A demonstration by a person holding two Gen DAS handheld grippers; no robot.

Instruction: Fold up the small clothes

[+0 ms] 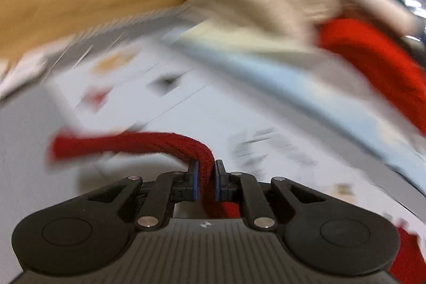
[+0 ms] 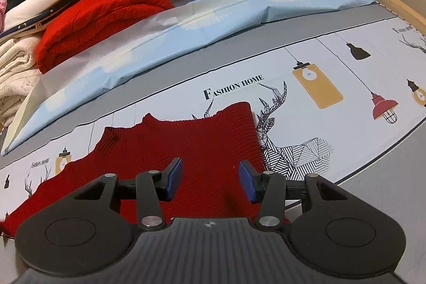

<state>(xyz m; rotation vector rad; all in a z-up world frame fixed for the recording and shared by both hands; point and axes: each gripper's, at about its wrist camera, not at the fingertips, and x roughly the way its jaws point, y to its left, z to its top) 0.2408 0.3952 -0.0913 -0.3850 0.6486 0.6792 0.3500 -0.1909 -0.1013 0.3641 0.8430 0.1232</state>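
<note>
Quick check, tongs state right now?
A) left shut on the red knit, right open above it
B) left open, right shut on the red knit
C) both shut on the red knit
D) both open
A: the left tongs pinch a fold of the dark red knit garment between their blue pads, while the right tongs hang spread over it, nothing between them.

Left wrist view is motion-blurred beyond the pinched dark red knit; sheet prints unreadable there
</note>
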